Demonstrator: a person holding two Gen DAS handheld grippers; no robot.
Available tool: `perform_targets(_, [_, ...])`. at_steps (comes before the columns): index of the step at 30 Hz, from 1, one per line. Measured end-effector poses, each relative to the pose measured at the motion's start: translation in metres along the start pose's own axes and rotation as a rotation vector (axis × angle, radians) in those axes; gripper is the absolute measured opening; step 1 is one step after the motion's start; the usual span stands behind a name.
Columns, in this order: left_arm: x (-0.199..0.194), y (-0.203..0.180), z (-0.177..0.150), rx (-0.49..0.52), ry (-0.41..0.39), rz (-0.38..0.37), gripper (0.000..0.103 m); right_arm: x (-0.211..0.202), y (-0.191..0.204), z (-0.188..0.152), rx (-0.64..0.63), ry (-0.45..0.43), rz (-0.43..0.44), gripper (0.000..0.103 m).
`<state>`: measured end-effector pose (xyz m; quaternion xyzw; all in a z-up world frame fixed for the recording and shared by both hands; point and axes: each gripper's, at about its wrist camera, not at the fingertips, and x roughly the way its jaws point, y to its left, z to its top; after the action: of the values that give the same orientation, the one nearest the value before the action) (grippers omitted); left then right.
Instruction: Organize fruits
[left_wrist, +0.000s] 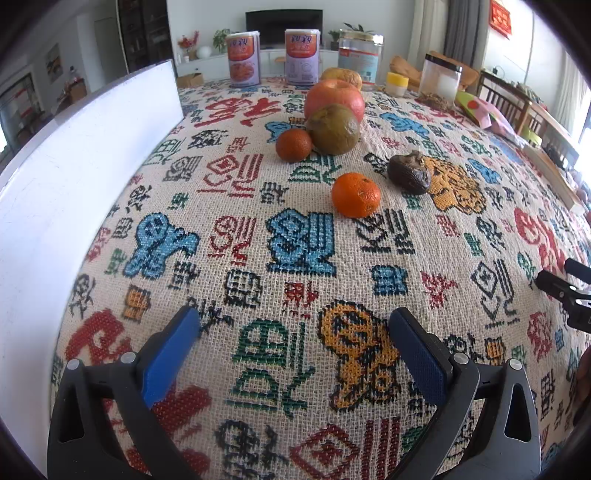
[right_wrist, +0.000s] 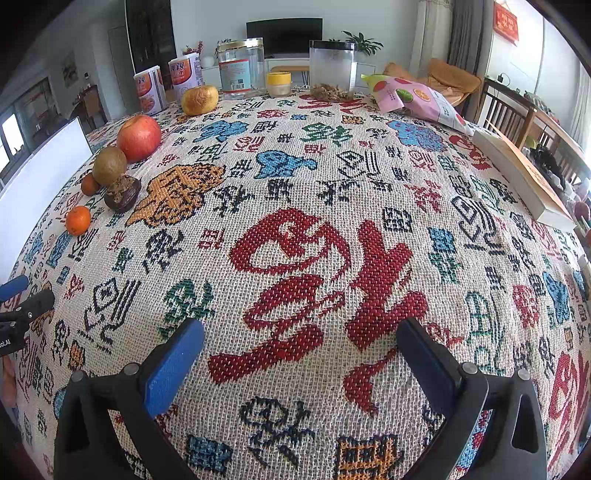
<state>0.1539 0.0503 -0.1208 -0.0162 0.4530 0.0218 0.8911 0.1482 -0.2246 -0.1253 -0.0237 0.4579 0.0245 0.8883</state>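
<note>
Two tangerines (left_wrist: 355, 194) (left_wrist: 294, 144), one apple (left_wrist: 334, 99), two cans (left_wrist: 242, 59) (left_wrist: 301, 56), two clear jars (left_wrist: 360, 59) (left_wrist: 441, 78).

A home living room: a television (right_wrist: 284, 36) on a low cabinet, potted plants (right_wrist: 361, 43), wooden dining chairs (right_wrist: 506, 110), curtains (right_wrist: 465, 33).

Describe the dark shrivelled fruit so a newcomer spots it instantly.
Start at the white tray on the patterned tablecloth; the fruit sit beside it. The shrivelled fruit lies farthest from the tray, beside the nearest tangerine: the only dark brown, wrinkled one.
</note>
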Motion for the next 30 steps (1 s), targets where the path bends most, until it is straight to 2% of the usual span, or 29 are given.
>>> perform_targets(27, [0.000, -0.003, 0.001, 0.001, 0.007, 0.006, 0.103, 0.000, 0.000, 0.000, 0.000, -0.001, 0.001, 0.103])
perform_targets(30, [0.006, -0.004, 0.013, 0.034, 0.019, -0.065, 0.102, 0.000, 0.000, 0.000, 0.000, -0.001, 0.001, 0.103])
